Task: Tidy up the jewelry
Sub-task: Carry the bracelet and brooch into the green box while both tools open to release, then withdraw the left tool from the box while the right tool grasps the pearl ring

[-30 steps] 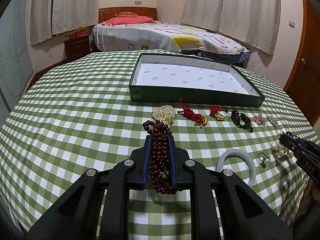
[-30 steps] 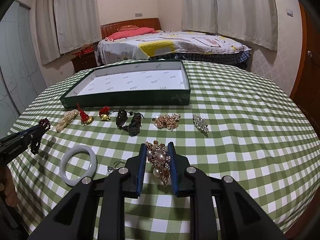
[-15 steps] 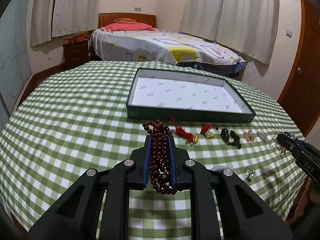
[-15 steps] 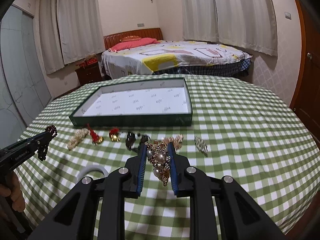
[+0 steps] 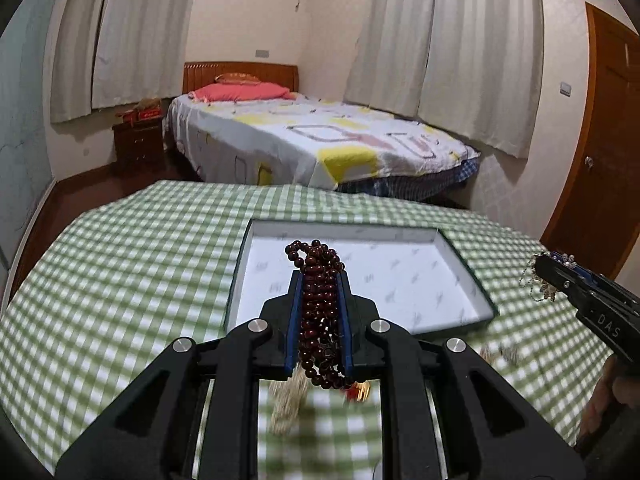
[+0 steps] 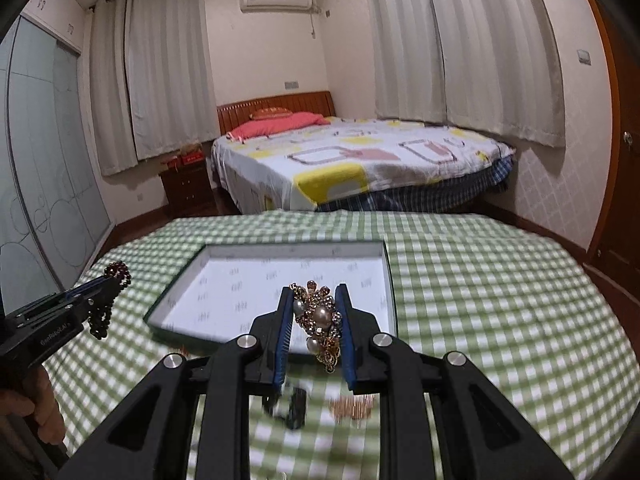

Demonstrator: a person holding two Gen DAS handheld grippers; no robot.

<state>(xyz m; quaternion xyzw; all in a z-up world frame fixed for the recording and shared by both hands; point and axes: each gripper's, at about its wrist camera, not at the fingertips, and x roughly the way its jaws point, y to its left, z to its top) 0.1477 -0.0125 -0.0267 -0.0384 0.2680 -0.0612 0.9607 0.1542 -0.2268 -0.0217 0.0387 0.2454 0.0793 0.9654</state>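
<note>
My left gripper (image 5: 319, 280) is shut on a dark red bead bracelet (image 5: 320, 312) and holds it up in front of the green tray with white lining (image 5: 400, 280). My right gripper (image 6: 314, 296) is shut on a gold and pearl brooch (image 6: 320, 318), held above the near edge of the same tray (image 6: 248, 288). Each gripper shows in the other's view: the right one (image 5: 538, 266) at the right edge, the left one (image 6: 110, 280) at the left edge. Blurred jewelry lies on the cloth below both grippers.
The round table has a green checked cloth (image 5: 120, 272). A pearl piece (image 5: 286, 404) and a red-gold charm (image 5: 358, 390) lie under the left gripper. A dark piece (image 6: 294, 406) and a gold chain (image 6: 354, 404) lie under the right. A bed (image 6: 360, 164) stands behind.
Both grippers have risen and moved forward toward the tray, each still holding its piece. The jewelry row on the cloth has slid down under the grippers in both views.
</note>
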